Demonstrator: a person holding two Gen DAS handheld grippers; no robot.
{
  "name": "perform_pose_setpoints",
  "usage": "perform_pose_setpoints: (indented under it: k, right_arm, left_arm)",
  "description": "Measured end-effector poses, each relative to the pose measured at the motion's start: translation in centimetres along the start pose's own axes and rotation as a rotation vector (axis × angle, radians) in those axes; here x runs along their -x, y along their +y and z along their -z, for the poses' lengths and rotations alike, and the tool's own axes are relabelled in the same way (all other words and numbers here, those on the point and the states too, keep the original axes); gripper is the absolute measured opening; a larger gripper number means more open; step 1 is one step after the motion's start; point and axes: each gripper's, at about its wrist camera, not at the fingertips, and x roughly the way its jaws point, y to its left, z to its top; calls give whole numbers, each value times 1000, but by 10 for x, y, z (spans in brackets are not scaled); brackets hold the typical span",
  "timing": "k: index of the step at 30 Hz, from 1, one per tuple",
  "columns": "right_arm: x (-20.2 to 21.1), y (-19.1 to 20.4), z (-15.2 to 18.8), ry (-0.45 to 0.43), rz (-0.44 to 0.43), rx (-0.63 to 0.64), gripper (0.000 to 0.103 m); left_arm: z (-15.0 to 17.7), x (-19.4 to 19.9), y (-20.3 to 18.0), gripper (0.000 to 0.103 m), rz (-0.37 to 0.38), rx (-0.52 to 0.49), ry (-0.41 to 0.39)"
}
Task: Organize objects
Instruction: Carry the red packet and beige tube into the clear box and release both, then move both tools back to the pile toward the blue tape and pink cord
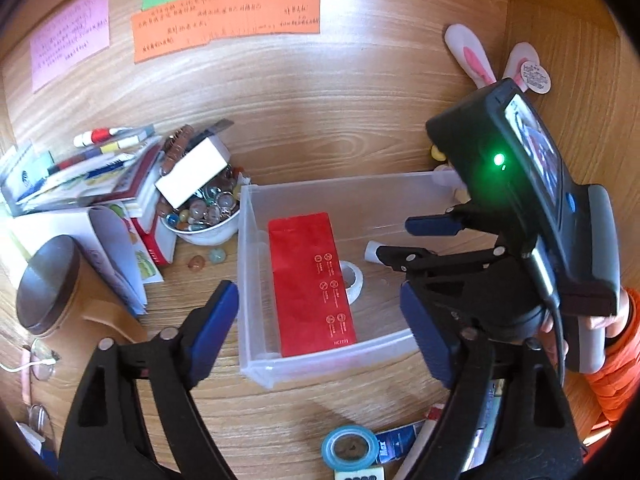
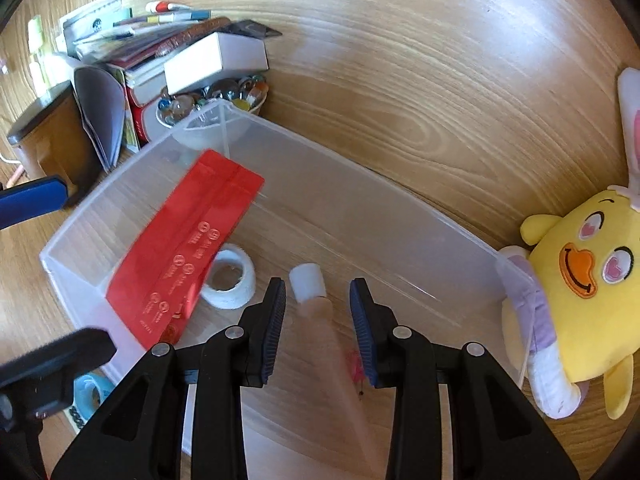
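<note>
Capped tube (image 2: 316, 304) lies flat in bin (image 2: 360, 184), cap pointing away

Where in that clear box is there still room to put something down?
The clear box is bare along its far side, between the tube and the duck toy. The near-left end is crowded with the red packet and white tape roll.

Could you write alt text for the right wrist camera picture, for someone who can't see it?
A black two-finger gripper with blue pads reaches into a clear plastic bin on a wooden desk, its jaws open around a white-capped tube. A red packet and a white tape roll lie in the bin; a yellow duck plush sits at right.
</note>
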Motion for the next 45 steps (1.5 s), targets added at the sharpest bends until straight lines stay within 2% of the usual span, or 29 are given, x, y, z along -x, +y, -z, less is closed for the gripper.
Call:
perform_pose_setpoints:
  k: [5,11,17,23,28,34,39,45]
  right_arm:
    - [23,-3,3,-54,7,-35,58]
    - [61,-13,16,-137,4,-106,72]
    - [99,-29,37,-218,24,-198,81]
    - [127,-38,67,-275,65,-296,85]
    - [139,-36,98,-280,101,-333,87]
    - [141,-30,136,-248,117,-380,87]
    - [131,-22,166,-180,101,-412,87]
    - [122,-13,195,-130,69,-450,87]
  left_arm:
    - [3,14,1,92,7,12,-18]
    - [9,34,3,97,11,22,-44]
    - [17,49,4,100,18,26,-56]
    - [30,59,5,101,18,25,-60]
    - [43,58,7,102,22,27,-37]
    - [66,41,9,102,22,29,34]
    - [84,21,8,102,49,36,120]
    - [96,10,4,102,28,35,134]
